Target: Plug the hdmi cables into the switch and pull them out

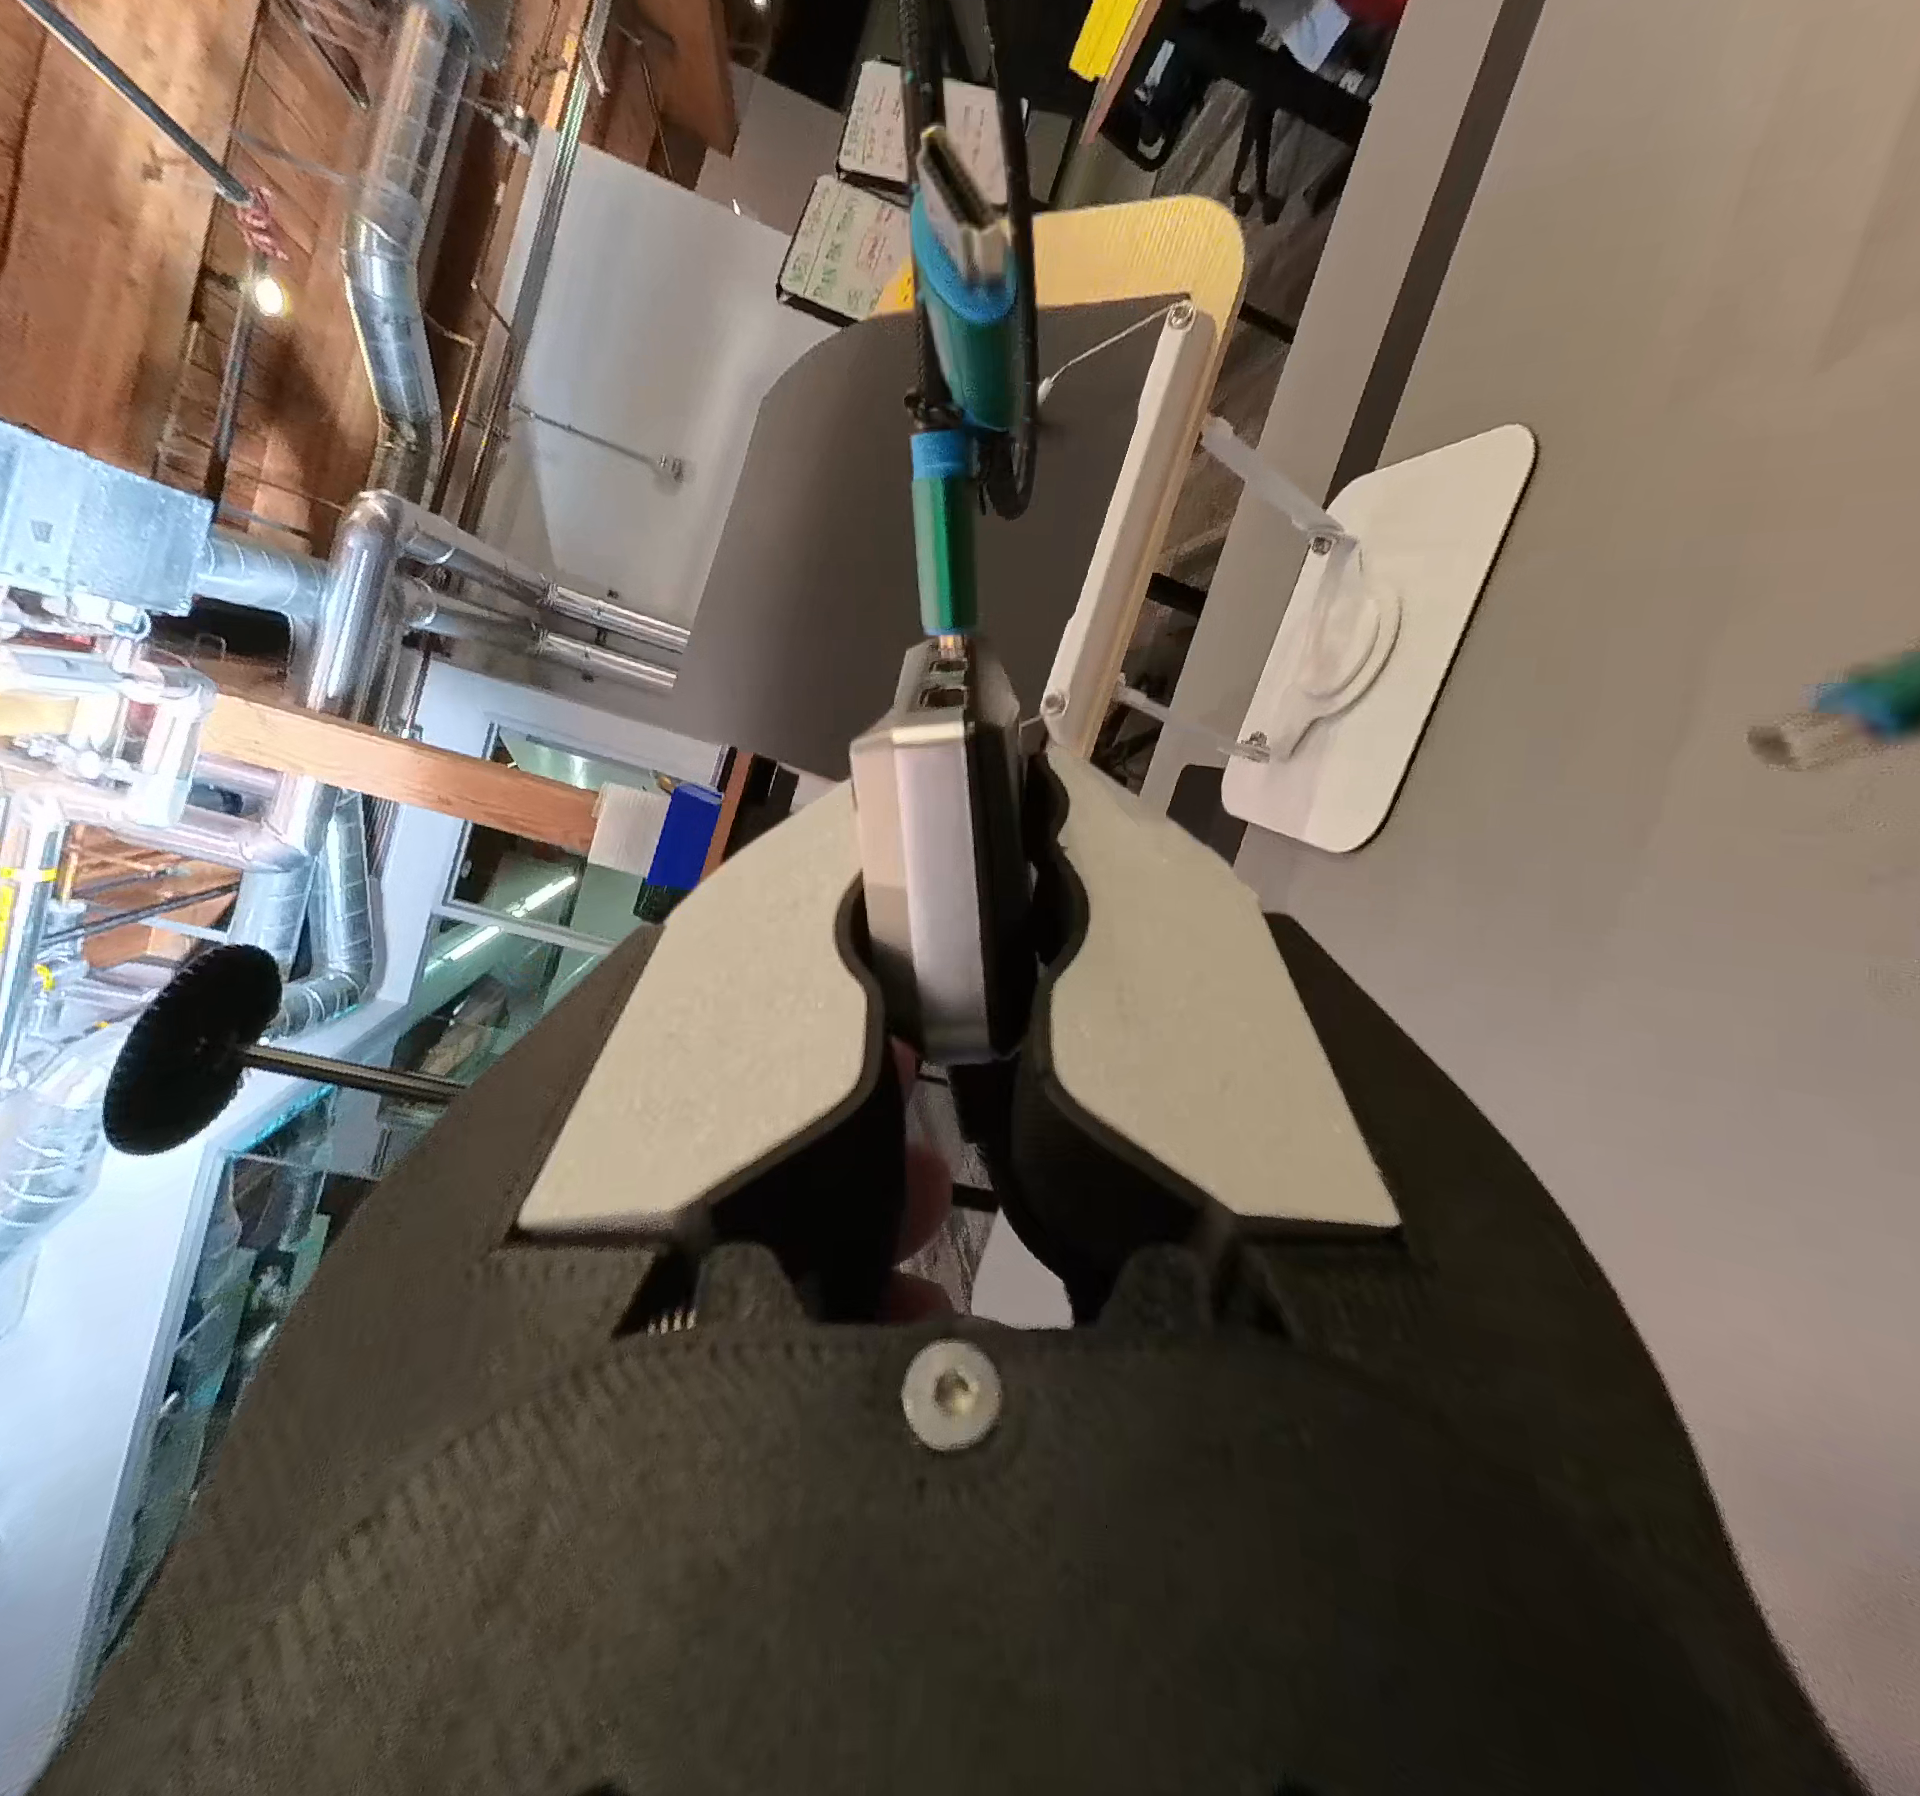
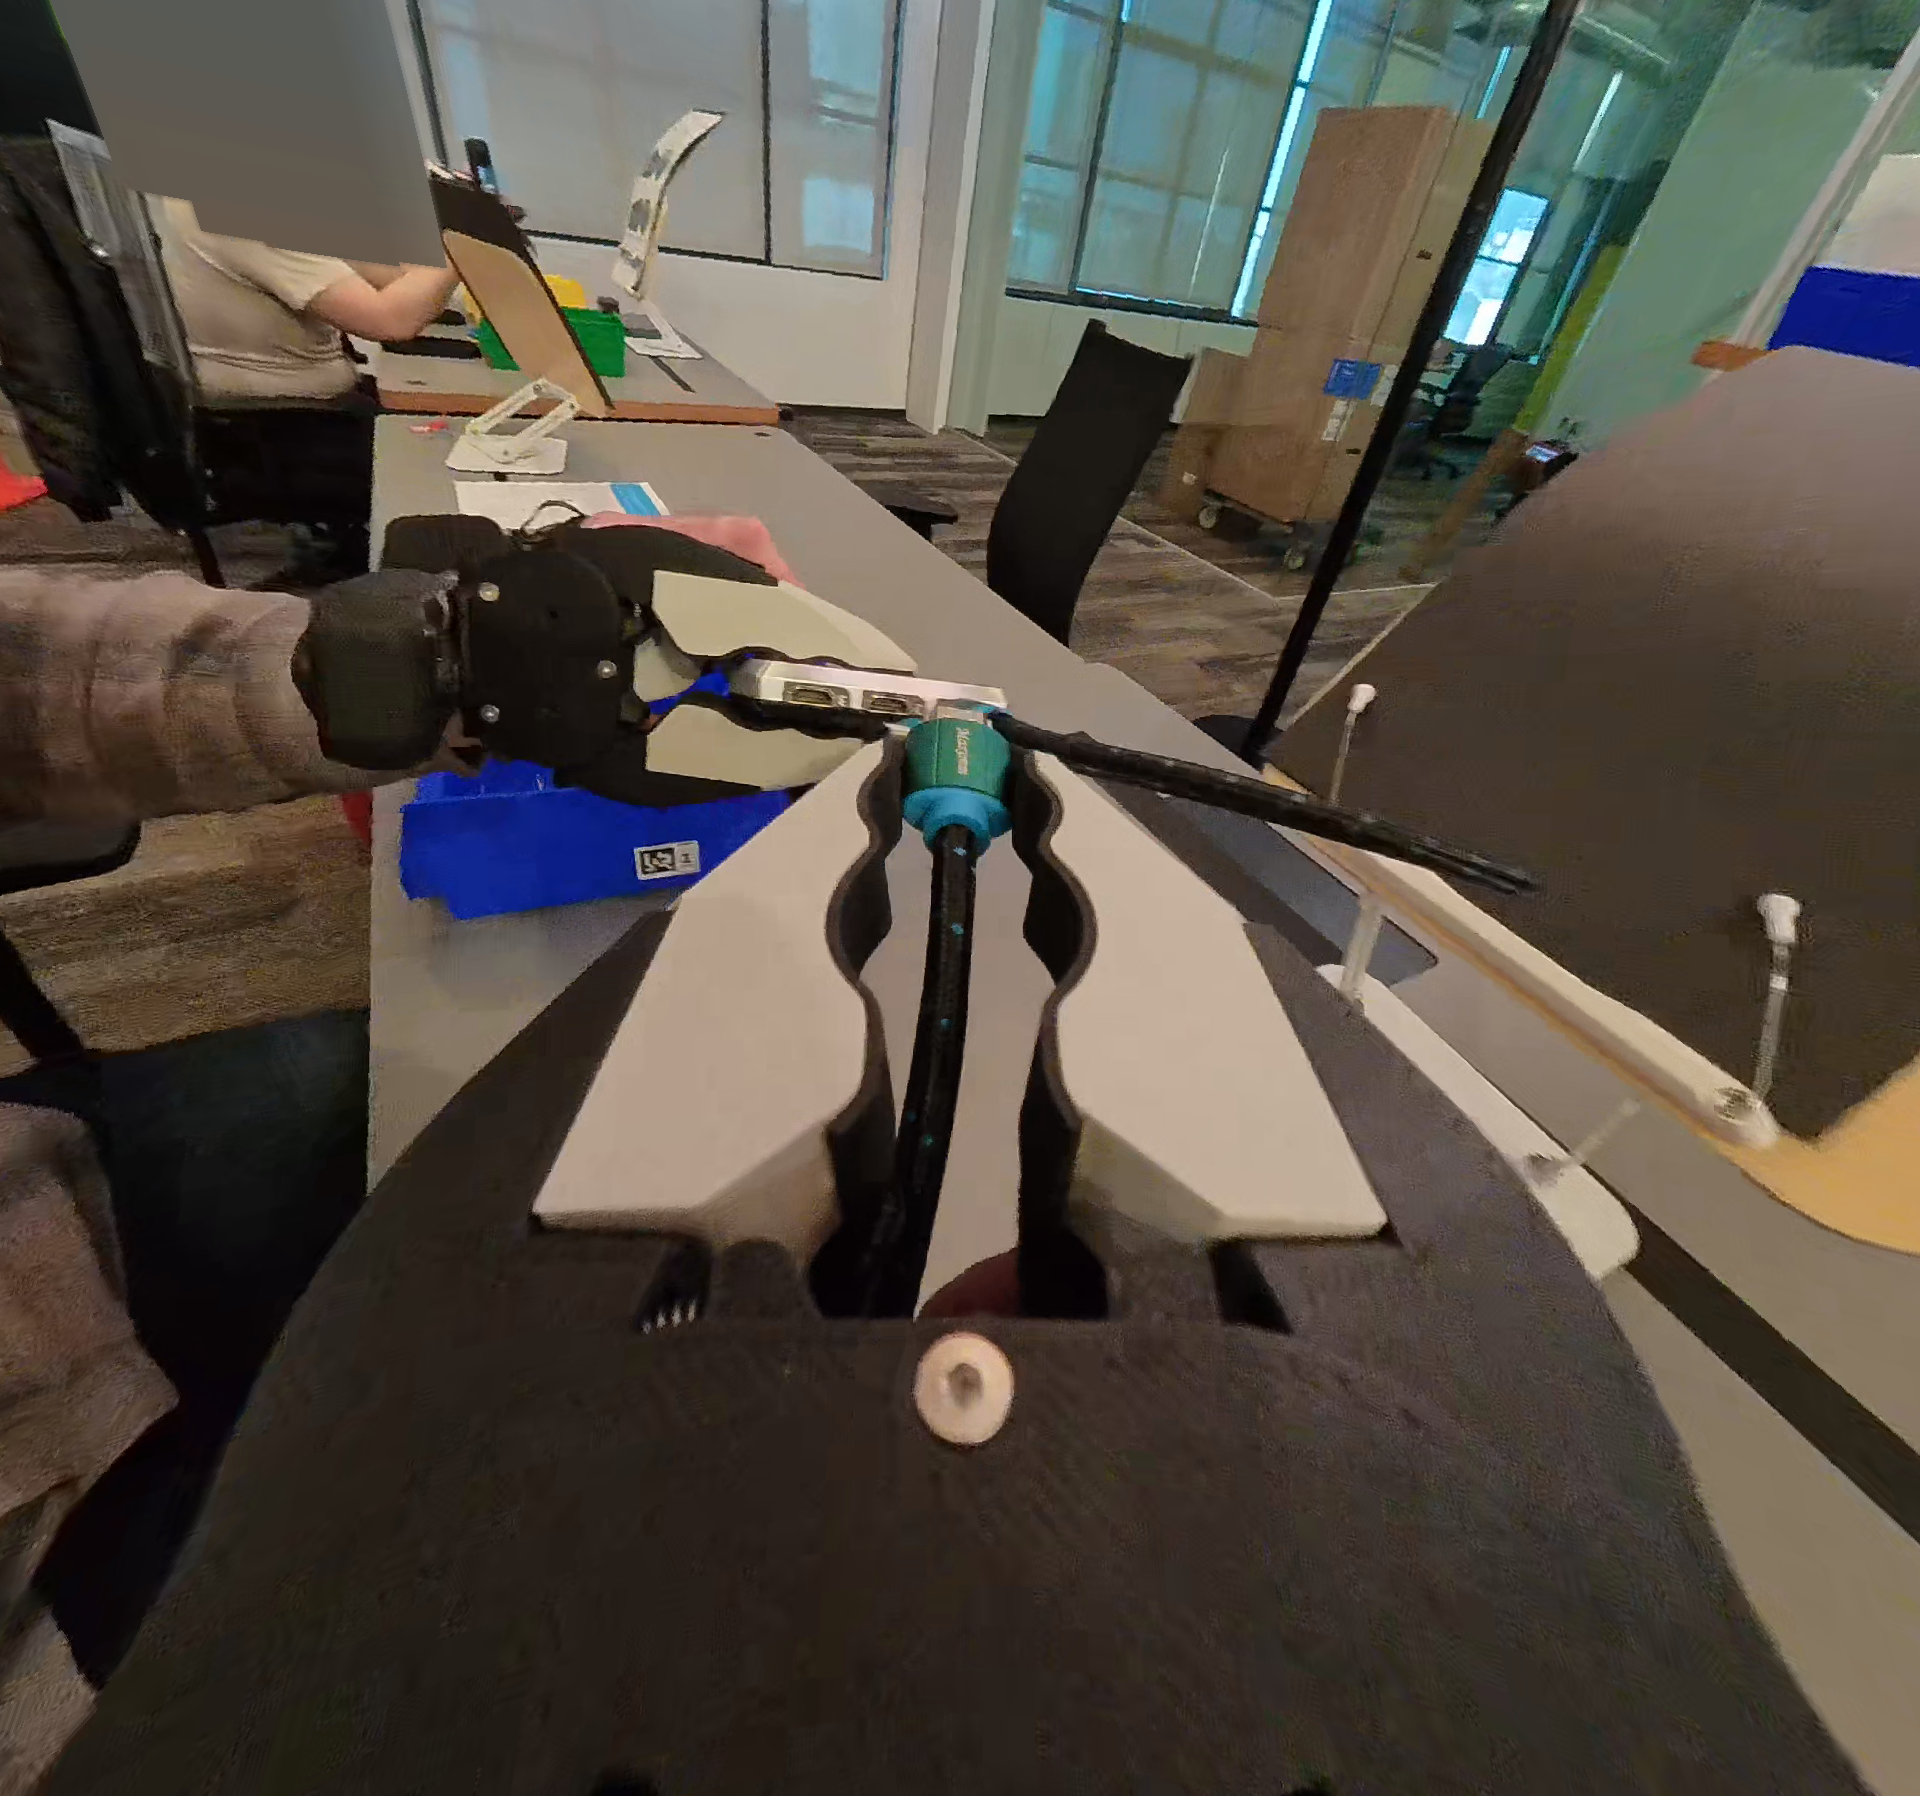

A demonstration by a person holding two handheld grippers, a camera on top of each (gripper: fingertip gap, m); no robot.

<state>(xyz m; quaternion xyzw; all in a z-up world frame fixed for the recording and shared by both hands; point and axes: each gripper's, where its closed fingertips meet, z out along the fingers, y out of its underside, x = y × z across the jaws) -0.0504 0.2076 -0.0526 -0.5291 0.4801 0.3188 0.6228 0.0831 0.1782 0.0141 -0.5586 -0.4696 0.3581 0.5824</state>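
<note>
Silver switch clamped in left jaws, green HDMI plug pinched between right jaws

It was an open office or lab space: long grey desks, a black office chair, tall windows, stacked cardboard boxes, whiteboards, and exposed silver ducts under a wooden ceiling.

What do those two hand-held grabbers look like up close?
Each gripper, left and right, has a black ribbed plastic body with a silver screw, plus two pale grey fingers lined with wavy black pads. The person holding them wears a grey-brown sleeve.
</note>
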